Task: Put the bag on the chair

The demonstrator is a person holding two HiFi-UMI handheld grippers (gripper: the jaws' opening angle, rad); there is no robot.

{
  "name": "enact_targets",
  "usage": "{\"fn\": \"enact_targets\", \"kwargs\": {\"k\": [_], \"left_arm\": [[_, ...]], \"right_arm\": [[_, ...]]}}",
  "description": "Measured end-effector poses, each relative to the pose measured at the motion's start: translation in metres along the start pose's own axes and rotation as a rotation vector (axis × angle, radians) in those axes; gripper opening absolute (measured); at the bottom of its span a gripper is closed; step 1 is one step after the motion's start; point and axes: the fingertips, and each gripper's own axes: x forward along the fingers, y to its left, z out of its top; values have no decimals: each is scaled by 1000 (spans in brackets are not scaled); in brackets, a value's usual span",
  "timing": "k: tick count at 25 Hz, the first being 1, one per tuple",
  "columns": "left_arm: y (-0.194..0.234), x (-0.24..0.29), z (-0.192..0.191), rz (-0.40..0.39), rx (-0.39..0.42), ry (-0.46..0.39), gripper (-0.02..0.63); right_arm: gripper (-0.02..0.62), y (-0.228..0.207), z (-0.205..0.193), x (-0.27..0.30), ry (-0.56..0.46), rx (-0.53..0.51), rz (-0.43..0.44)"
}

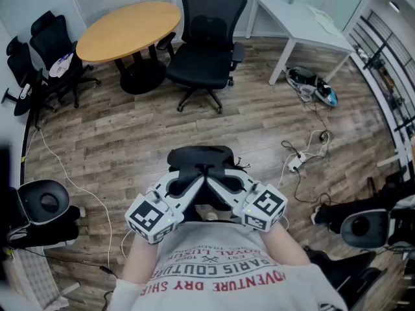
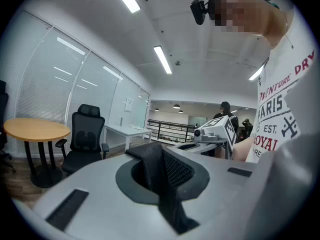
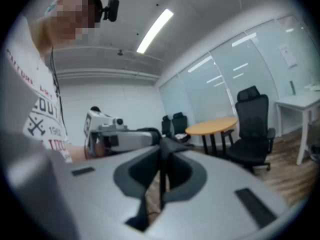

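Note:
I hold a black bag (image 1: 200,157) close in front of my body, above the wooden floor. My left gripper (image 1: 192,181) and right gripper (image 1: 220,181) meet over its top, each shut on a black strap. In the left gripper view a mesh strap (image 2: 161,180) runs between the shut jaws of the left gripper (image 2: 158,170). In the right gripper view a thin dark strap (image 3: 162,176) is pinched in the right gripper (image 3: 161,169). The black office chair (image 1: 206,44) stands some way ahead, beside the round table, and also shows as the chair (image 2: 86,140) and the chair (image 3: 252,131).
A round wooden table (image 1: 130,28) stands at the back left, with more black chairs (image 1: 45,50) beyond it. A white desk (image 1: 298,19) is at the back right. Cables and a power strip (image 1: 301,159) lie on the floor at the right.

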Motion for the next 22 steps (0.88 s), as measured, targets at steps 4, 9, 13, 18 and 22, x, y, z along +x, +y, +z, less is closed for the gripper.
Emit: {"fn": "enact_targets", "kwargs": {"k": [4,9,13,18,22], "left_arm": [[-3,7,1,-4,1,-1,40],[0,9,-1,-1,-5,8,40],[2,12,-2,1,-4,12,40],[23,16,-2,2,-22,25,40],[47,25,1,-8,-41,26,40]], "right_arm": [[44,-6,2,-5,-4,-2,-7],[44,-9,0,-4,-4,8,-11],[44,-13,1,-4,-13,45,-8],[46,-25,3,13,-13,76,-8],[46,-45,9,30,-12,101,-19]]}}
